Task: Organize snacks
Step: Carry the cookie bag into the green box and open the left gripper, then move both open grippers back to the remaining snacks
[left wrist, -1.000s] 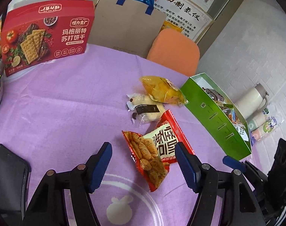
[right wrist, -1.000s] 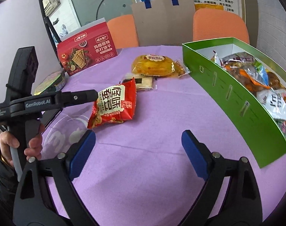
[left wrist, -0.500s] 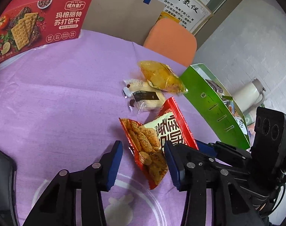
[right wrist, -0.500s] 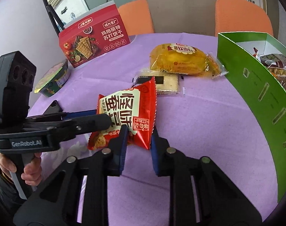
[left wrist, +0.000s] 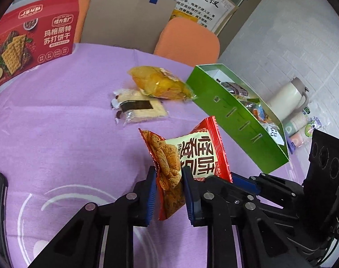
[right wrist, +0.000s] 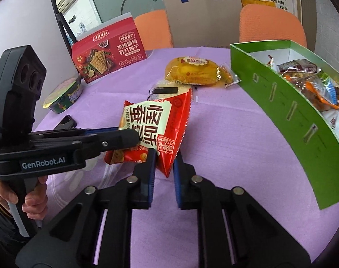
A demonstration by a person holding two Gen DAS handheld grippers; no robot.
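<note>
Both grippers are clamped on the red snack bag – left gripper on one end, right gripper on a corner – held above the purple tablecloth, green box off to the right, nearer the right gripper.

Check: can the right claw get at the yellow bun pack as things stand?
Probably not yet. The right claw is shut on the red snack bag, which the left claw also grips. The path to the yellow bun pack looks clear otherwise.
</note>
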